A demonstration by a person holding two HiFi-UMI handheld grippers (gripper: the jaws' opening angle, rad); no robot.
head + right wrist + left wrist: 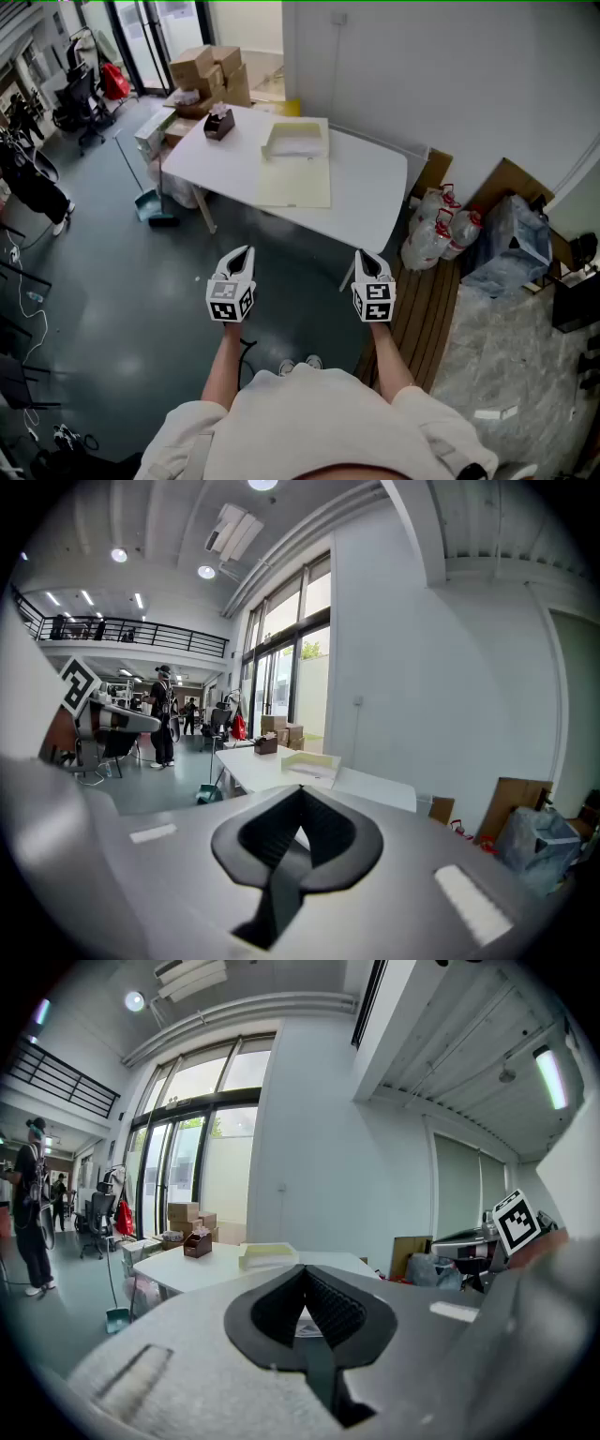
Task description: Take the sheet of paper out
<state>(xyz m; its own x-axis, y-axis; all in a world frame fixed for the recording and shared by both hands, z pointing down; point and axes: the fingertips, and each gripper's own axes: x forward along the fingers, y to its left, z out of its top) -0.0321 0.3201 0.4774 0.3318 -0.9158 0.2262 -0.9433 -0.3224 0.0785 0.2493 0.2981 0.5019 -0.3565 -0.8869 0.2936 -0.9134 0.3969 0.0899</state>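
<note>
Too far off to read, and cut at the edges

On the far desk [366, 187], the flat cream piece [295, 183] is too small to tell as paper or folder. So is whatever lies in the pale open tray [295, 141] beyond it and in the brown box [218, 123] at the far left corner. The bottom edge cuts off the person's shoulders [319, 422].

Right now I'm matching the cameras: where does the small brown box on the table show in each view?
Head view: brown box, upper left.
Left gripper view: left of centre.
Right gripper view: just left of centre.
Shared landmark: the cardboard boxes behind it.
</note>
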